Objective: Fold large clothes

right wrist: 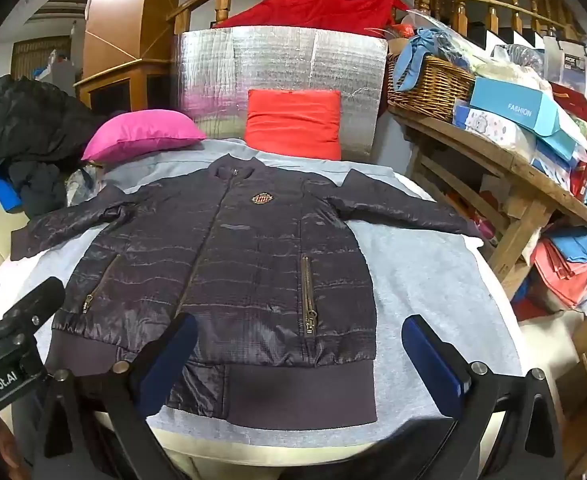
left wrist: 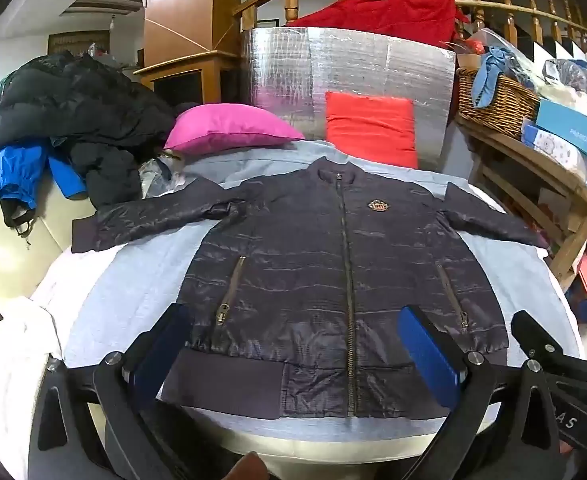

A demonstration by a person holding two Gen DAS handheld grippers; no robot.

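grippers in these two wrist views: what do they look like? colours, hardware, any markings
Both match: the left gripper and right gripper have black angular bodies with round silver pivot bolts and flat blue rectangular pads on the fingers. In the right wrist view, the left gripper's black housing carries white lettering ending "enRobot.AI". In the left wrist view, the right one's housing shows white letters "AS". No cables or sleeves visible.

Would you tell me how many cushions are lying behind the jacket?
2. A pink cushion lies behind the jacket's left shoulder side in the view, and a red cushion leans on the silver foil panel. Others may be hidden.
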